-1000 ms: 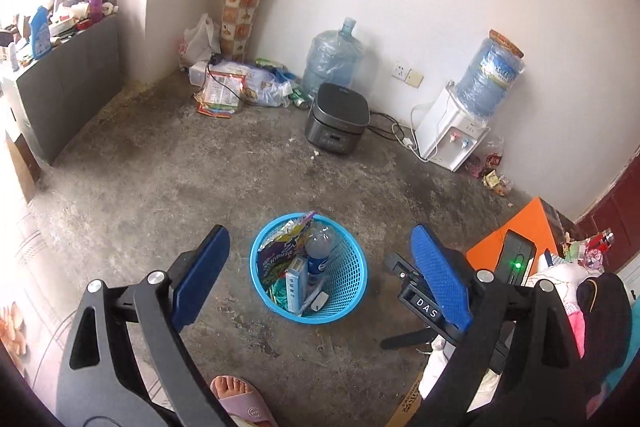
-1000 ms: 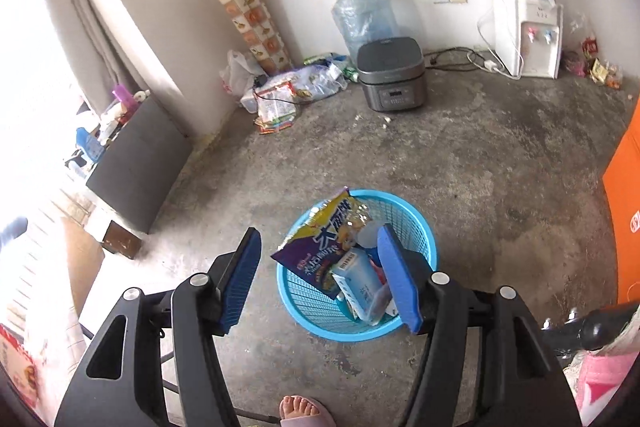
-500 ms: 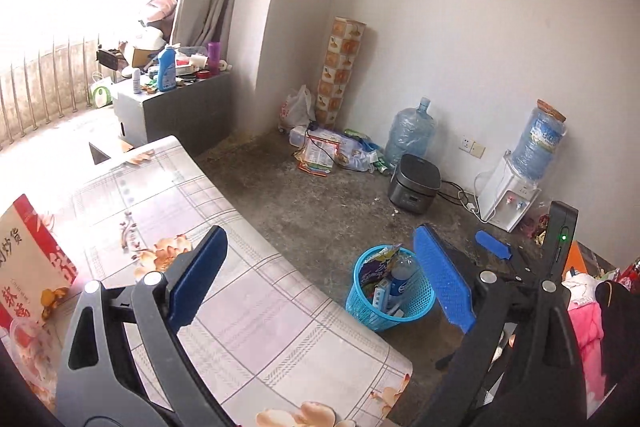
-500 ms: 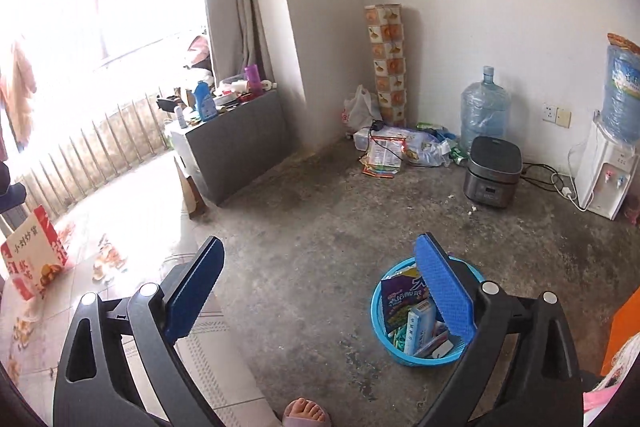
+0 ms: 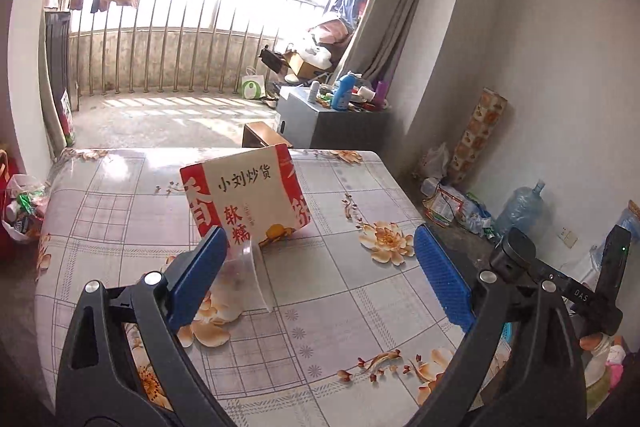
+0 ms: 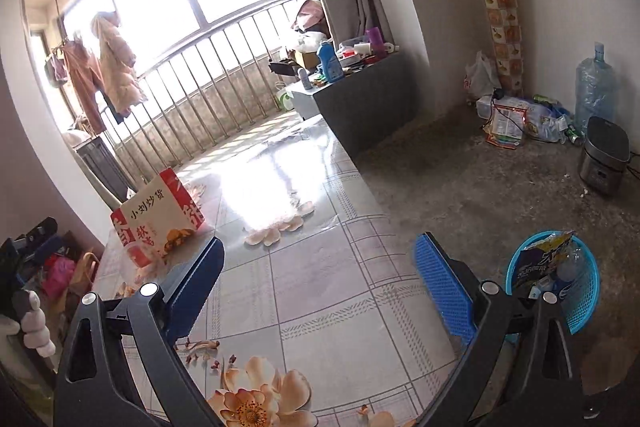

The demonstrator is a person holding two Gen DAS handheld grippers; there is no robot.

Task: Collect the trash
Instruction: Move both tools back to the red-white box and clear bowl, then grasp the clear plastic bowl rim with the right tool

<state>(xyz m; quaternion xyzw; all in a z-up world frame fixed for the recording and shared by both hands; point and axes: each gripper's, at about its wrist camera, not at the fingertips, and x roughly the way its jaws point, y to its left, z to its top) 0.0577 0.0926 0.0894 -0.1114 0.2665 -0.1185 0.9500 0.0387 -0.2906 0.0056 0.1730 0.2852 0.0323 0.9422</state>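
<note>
Red-and-cream cardboard made up the snack box (image 5: pixel 244 193) that stood on the floral, grid-patterned tabletop (image 5: pixel 340 291), leaning back on its edge with its printed face towards the left gripper (image 5: pixel 316 283). A clear plastic tub (image 5: pixel 246 281) lay just in front of it, close to the left gripper's near finger (image 5: pixel 196 277). Both looked like the trash left to gather, which would explain why that gripper was aimed squarely at them with its blue pads spread wide and nothing between them.

The right gripper (image 6: pixel 316 285) hovered over a bare stretch of the same tabletop, jaws fully apart and empty, with the box off to its left. Down on the concrete floor, beside the tabletop's edge, sat the round blue mesh plastic basket (image 6: pixel 584 303), already stuffed with a purple snack bag (image 6: pixel 540 259) and a bottle. It was probably kept there so that items could be dropped straight off the table into it. Judging by this, the box and tub were the next pickups.
</note>
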